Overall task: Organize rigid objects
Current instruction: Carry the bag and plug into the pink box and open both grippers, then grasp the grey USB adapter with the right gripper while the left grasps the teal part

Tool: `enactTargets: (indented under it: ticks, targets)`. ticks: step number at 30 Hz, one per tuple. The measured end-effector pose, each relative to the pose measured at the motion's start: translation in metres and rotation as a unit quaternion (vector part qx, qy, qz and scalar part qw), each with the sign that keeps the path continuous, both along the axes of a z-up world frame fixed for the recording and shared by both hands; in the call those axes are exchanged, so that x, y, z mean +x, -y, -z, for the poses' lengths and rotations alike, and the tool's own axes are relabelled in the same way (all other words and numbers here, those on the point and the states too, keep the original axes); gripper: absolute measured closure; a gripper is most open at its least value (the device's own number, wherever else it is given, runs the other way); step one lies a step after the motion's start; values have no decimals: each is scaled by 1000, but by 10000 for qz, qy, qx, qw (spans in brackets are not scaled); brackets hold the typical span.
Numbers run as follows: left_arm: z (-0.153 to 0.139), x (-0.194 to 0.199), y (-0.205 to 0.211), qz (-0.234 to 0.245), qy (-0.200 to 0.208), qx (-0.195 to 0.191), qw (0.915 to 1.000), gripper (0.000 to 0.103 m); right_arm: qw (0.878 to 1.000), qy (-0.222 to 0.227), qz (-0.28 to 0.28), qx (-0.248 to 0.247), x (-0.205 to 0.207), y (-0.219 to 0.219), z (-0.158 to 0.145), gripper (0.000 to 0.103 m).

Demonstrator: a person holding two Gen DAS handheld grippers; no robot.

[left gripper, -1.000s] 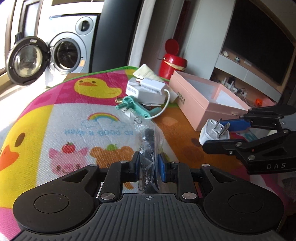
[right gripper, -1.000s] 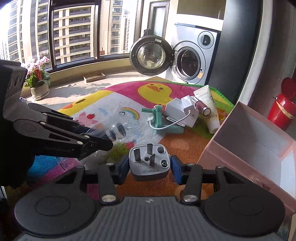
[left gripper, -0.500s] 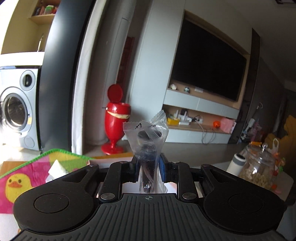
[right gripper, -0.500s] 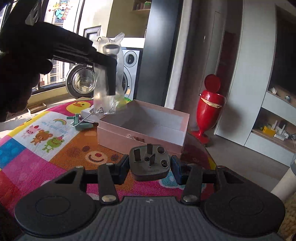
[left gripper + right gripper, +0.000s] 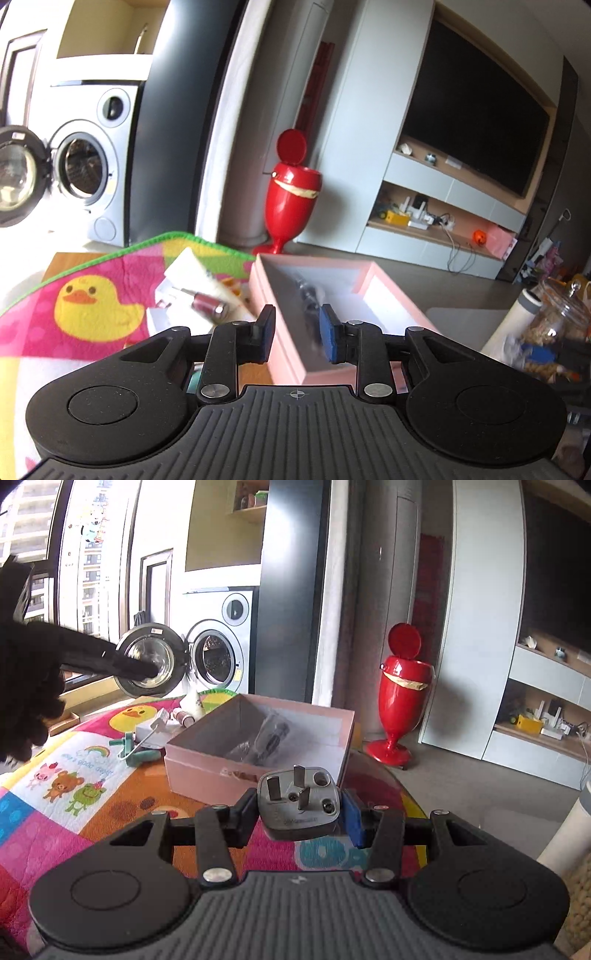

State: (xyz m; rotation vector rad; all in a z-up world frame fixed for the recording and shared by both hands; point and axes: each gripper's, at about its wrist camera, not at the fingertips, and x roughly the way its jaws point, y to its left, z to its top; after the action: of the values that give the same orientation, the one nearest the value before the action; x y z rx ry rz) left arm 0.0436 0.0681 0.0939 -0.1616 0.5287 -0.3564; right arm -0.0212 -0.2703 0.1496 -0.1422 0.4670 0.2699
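Note:
My left gripper [image 5: 297, 338] hangs above the near end of the pink box [image 5: 391, 295]. Its jaws are opening and nothing is between the blue pads. Through the gap I see the clear bag with a dark part [image 5: 308, 295] lying inside the box. My right gripper [image 5: 301, 814] is shut on a grey three-pin plug [image 5: 295, 812], prongs up, held over the mat just in front of the pink box [image 5: 207, 771]. From this side the bag [image 5: 266, 738] rests against the box's inner wall. The left gripper's dark fingers [image 5: 140, 668] show up high, left of the box.
On the cartoon mat [image 5: 74, 775] left of the box lie a teal tool [image 5: 136, 749], a white adapter with cable [image 5: 151, 731], a small bottle [image 5: 183, 716] and a white tube [image 5: 194, 701]. A red bin [image 5: 400, 690] and an open washing machine [image 5: 214, 657] stand behind. A glass jar [image 5: 554, 317] is at right.
The left gripper carried the bag over the pink box and let it go; the bag now lies inside and the jaws have spread. The right gripper swung toward the box, plug still held.

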Motion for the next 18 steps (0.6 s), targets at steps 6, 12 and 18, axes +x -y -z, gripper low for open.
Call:
enactTargets:
  ticks: [6, 12, 18]
  targets:
    - [44, -20, -50, -825, -740, 698, 9914, 74, 9981, 556, 119, 215, 79, -26, -60, 22]
    - [54, -14, -98, -1509, -968, 42, 9838, 74, 9983, -284, -153, 490, 112, -56, -44, 17]
    - [61, -5, -103, -1694, -810, -431, 9813, 74, 9943, -619, -872, 15, 107, -115, -16, 26]
